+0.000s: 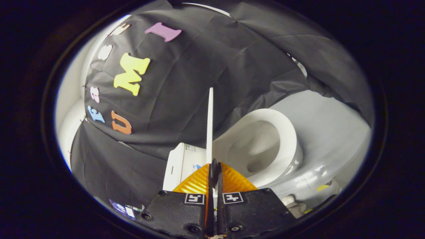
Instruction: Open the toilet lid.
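Gripper [214,172] at bottom centre of the frame, fingers pressed together on the thin edge of the toilet lid [210,122], one finger on each face. Lid seen edge-on as a narrow white strip rising straight up from between the fingertips to mid-frame, raised clear of the bowl. Toilet bowl [262,146] open just right of the lid, at centre right, white seat ring around a shaded hollow. Cistern [181,166] a white box at lower centre, just left of the lid and partly behind the fingers. Grey floor [328,132] beyond the bowl toward the right side. Black cloth wall [199,73] draped over the upper and left parts of the frame, behind lid and cistern. Small pale object [294,204] on the floor at lower right, too blurred to identify.
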`<action>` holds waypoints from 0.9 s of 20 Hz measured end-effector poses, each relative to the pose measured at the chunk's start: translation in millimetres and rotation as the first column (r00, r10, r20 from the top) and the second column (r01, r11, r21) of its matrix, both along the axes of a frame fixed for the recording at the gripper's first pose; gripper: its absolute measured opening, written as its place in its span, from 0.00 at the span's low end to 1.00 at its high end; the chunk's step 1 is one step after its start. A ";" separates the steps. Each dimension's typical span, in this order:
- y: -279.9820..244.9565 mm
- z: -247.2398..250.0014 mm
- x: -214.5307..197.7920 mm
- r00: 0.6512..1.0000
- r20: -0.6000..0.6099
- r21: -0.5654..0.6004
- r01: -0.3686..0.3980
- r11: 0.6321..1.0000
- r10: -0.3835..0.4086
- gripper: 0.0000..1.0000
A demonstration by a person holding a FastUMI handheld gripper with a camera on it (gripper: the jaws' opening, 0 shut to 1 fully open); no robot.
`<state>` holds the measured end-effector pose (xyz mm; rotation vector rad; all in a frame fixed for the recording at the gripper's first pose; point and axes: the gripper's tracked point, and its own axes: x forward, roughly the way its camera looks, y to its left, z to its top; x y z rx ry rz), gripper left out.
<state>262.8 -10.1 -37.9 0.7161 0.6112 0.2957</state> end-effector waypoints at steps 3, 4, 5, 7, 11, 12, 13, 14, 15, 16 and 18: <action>11.0 8.4 -1.6 1.000 0.010 -0.020 -0.001 1.000 0.001 0.07; 14.9 9.0 -2.6 1.000 0.014 -0.026 -0.001 1.000 0.001 0.07; 18.4 10.3 -3.5 1.000 0.018 -0.037 -0.001 0.999 0.002 0.07; 24.3 13.2 -4.4 1.000 0.022 -0.050 -0.001 0.999 0.002 0.07; 37.3 23.2 -7.3 0.999 0.036 -0.085 -0.004 0.996 0.007 0.07; 41.9 24.3 -9.5 0.999 0.041 -0.096 -0.006 0.995 0.010 0.07; 45.2 26.9 -8.6 0.999 0.046 -0.109 -0.010 0.994 0.016 0.07; 49.8 30.3 -9.4 0.999 0.049 -0.123 -0.012 0.992 0.018 0.07; 55.0 33.7 -9.6 0.999 0.050 -0.136 -0.016 0.991 0.023 0.07; 59.2 36.0 -9.3 0.998 0.053 -0.152 -0.018 0.988 0.026 0.07; 68.5 41.0 -10.4 0.998 0.060 -0.179 -0.021 0.984 0.032 0.07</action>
